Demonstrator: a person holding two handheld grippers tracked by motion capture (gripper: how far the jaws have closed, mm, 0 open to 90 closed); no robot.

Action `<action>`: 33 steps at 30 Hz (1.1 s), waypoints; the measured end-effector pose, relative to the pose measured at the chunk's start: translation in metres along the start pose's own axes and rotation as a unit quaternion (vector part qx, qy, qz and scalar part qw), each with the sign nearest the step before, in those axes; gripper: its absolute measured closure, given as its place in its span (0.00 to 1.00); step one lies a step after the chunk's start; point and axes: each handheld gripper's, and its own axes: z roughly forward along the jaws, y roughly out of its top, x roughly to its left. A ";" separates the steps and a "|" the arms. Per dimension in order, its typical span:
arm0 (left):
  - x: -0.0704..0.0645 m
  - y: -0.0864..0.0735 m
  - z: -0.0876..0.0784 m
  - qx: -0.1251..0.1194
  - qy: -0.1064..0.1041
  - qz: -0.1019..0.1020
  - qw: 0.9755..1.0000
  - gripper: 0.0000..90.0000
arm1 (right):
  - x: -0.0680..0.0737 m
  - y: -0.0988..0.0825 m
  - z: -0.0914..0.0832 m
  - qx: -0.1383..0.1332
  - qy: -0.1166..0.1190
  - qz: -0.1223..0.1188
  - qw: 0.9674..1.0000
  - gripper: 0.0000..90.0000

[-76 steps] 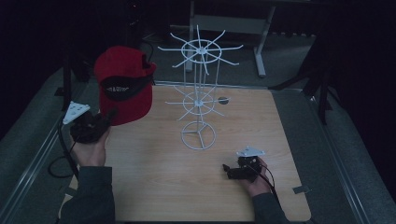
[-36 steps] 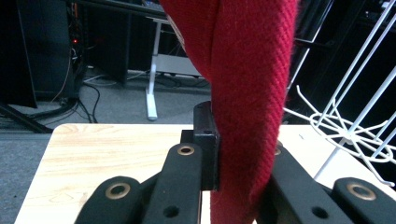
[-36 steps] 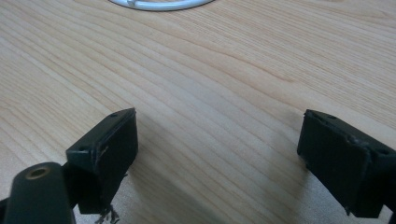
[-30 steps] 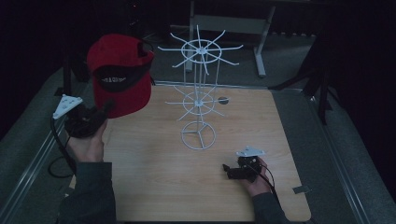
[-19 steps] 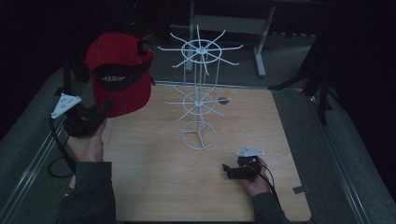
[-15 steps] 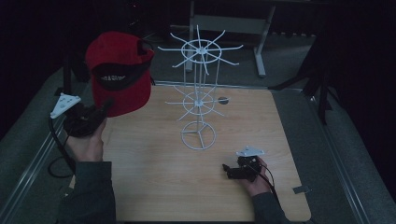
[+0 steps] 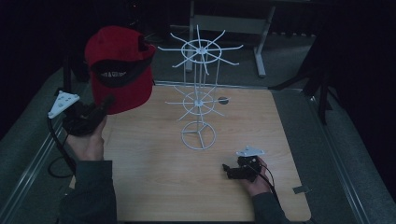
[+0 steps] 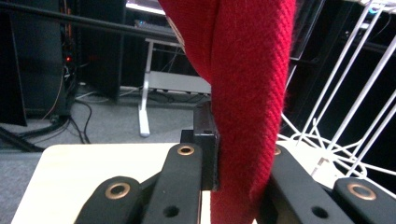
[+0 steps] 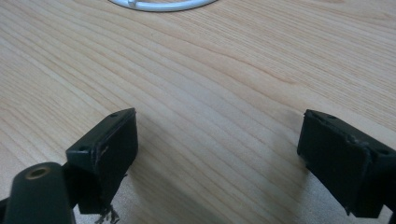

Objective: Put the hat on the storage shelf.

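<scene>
- The room is dark; a pale wooden counter [image 7: 154,186] sits lit in the middle, with grey floor around it and a desk frame [image 7: 224,23] in the far background.
- A white wire rack [image 7: 200,88] stands upright near the counter's centre, with a ring base, a small tier of spokes midway up and a wider tier of hooked spokes on top.
- A small dark round spot [image 7: 223,99] lies on the counter just right of the rack's lower tier.
- The left gripper [image 7: 100,108] is raised at the left edge of the counter, held in the person's left hand [image 7: 88,142], its grey plate toward the left.
- Its jaws are clenched on a red cap [image 7: 120,67]; in the left gripper view the thick red fabric [image 8: 247,93] runs down between the two black jaws, pinched there.
- The cap is held in the air, left of the rack's top tier and apart from it, its dark underside with white lettering facing the camera.
- The right gripper [image 7: 229,171] rests low at the near right of the counter, in the right hand [image 7: 256,179], pointing left.
- In the right gripper view its jaws are spread wide with bare wood between them, and the rack's base ring [image 9: 161,5] lies at the far edge.
</scene>
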 end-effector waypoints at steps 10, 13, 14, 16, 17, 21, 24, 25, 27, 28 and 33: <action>0.000 0.004 0.000 -0.012 -0.001 -0.008 1.000 0.95 | 0.000 0.000 0.000 0.000 0.000 0.001 1.000 0.13; -0.001 0.005 0.000 -0.013 -0.002 -0.010 1.000 0.95 | 0.000 0.000 0.000 0.001 0.000 0.001 1.000 0.13; -0.001 0.005 0.000 -0.015 -0.002 -0.010 1.000 0.95 | 0.000 0.000 0.000 0.001 0.000 0.001 1.000 0.13; -0.002 0.006 -0.001 -0.017 -0.005 -0.010 1.000 0.95 | 0.000 0.000 0.000 0.000 0.000 0.001 1.000 0.13; -0.002 0.007 -0.001 -0.018 -0.005 -0.010 1.000 0.95 | 0.000 0.000 0.000 0.000 0.000 0.001 1.000 0.13; -0.005 0.008 -0.002 -0.022 -0.008 -0.009 1.000 0.95 | 0.000 0.000 0.000 0.001 0.000 0.001 1.000 0.13; -0.007 0.008 -0.004 -0.030 -0.010 -0.009 0.999 0.95 | 0.000 0.000 0.000 0.001 0.000 0.000 1.000 0.13; -0.007 0.008 -0.004 -0.030 -0.010 -0.009 0.999 0.95 | 0.000 0.000 0.000 0.001 0.000 0.000 1.000 0.13; -0.009 0.007 -0.005 -0.031 -0.012 -0.009 0.999 0.95 | 0.000 0.000 0.000 0.001 0.000 0.000 1.000 0.13; -0.009 0.007 -0.006 -0.032 -0.013 -0.008 0.999 0.95 | 0.000 0.000 0.000 0.001 0.000 0.000 1.000 0.13; -0.012 0.008 -0.009 -0.038 -0.023 -0.005 0.999 0.95 | 0.000 0.000 0.000 0.001 0.000 0.000 1.000 0.13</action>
